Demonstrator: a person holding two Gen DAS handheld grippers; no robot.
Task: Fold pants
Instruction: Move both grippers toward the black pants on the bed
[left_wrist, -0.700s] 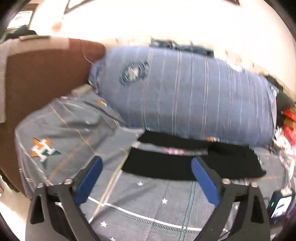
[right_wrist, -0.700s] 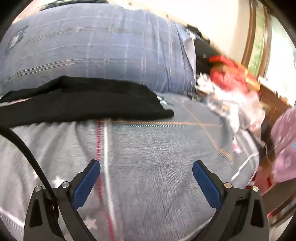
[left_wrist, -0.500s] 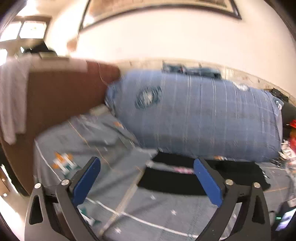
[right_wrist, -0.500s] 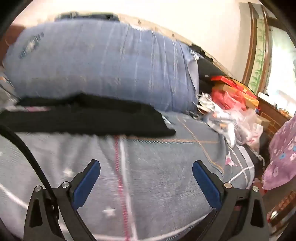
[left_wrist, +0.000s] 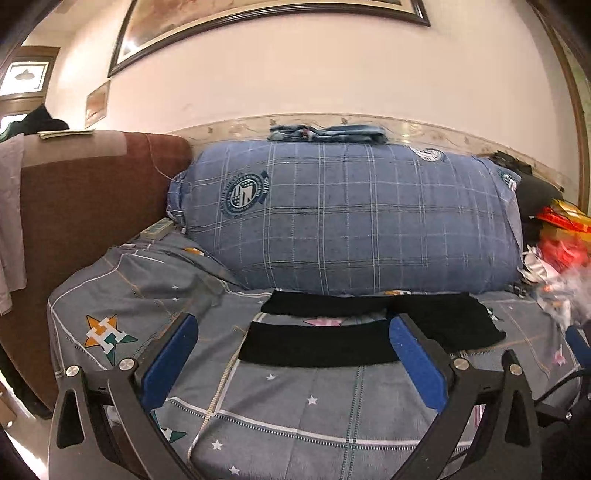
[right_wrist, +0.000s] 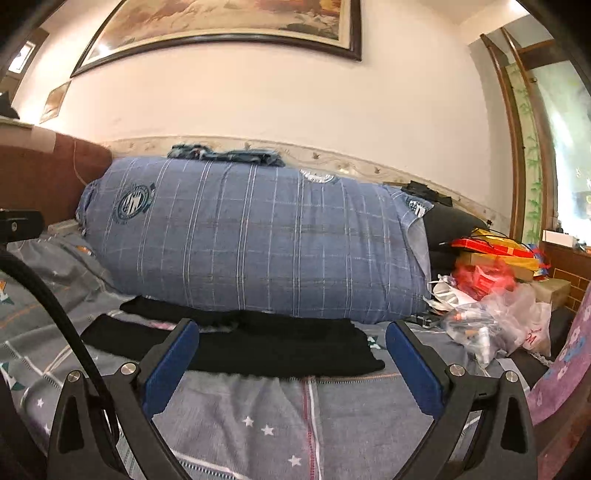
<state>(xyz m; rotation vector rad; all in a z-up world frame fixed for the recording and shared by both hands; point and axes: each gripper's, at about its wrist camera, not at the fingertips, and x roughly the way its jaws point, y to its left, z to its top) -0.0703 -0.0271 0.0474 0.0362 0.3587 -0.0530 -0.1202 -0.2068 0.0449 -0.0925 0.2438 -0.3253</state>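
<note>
Both claws, left claw (left_wrist: 291, 339) & right claw (right_wrist: 291, 341), pulled back/up from black pants (left_wrist: 325, 347), spread wide, gripping nothing

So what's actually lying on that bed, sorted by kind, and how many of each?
Black pants, spread flat on the grey star-print bedsheet: 1
Big blue checked bolster: 1
Folded denim garment on top of it: 1
Heap of plastic bags: 1
Total: 4

Both tools raised, farther from pants (left_wrist: 317, 347)
</note>
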